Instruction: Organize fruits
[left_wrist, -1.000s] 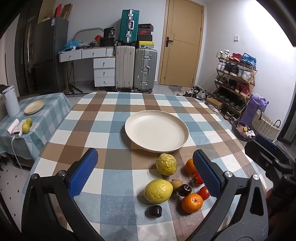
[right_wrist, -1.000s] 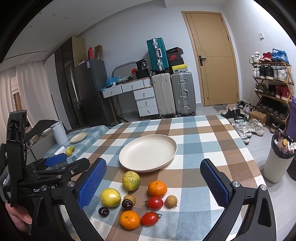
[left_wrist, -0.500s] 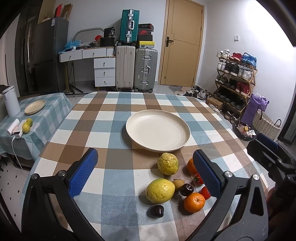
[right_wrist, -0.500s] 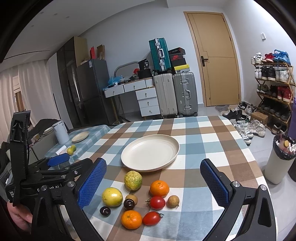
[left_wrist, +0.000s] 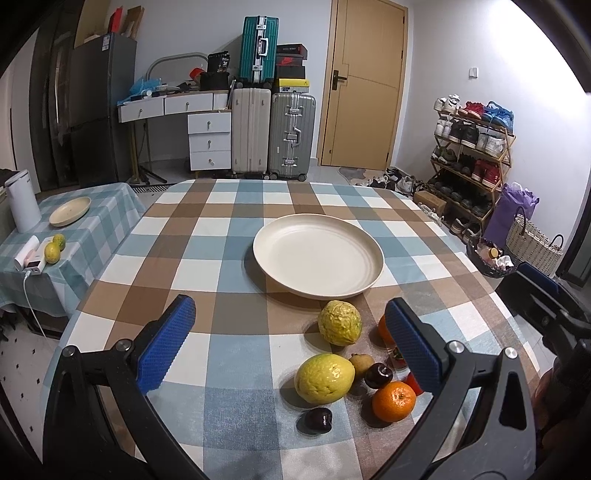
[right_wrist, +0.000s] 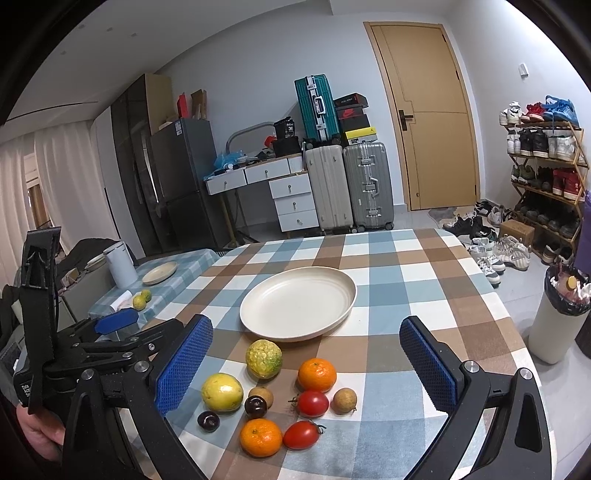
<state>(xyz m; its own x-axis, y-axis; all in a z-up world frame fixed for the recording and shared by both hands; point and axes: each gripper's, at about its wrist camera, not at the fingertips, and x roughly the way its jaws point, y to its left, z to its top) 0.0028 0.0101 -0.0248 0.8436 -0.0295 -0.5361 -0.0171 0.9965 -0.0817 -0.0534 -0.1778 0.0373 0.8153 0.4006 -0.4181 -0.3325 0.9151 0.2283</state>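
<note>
An empty cream plate (left_wrist: 317, 254) (right_wrist: 297, 306) sits mid-table on the checked cloth. In front of it lies a cluster of fruit: a bumpy yellow-green fruit (right_wrist: 263, 359) (left_wrist: 340, 322), a smooth yellow fruit (right_wrist: 222, 392) (left_wrist: 324, 378), two oranges (right_wrist: 317, 374) (right_wrist: 260, 437), two tomatoes (right_wrist: 312, 403) (right_wrist: 301, 435), dark cherries (right_wrist: 255, 406) (right_wrist: 208, 421) and small brown fruits (right_wrist: 345, 400). My left gripper (left_wrist: 288, 345) is open and empty above the near table, left of the fruit. My right gripper (right_wrist: 306, 363) is open and empty, above the cluster.
A side table (left_wrist: 92, 206) at the left holds a small plate (left_wrist: 70, 211), a white jug (left_wrist: 21, 201) and two small fruits (left_wrist: 54, 248). Suitcases (left_wrist: 273, 133), drawers and a door stand behind. A shoe rack (left_wrist: 472, 147) and a bin (right_wrist: 561, 317) are at the right.
Both grippers have drifted slightly; the fruit sits a little lower and further right in the left wrist view. Nothing has been picked up.
</note>
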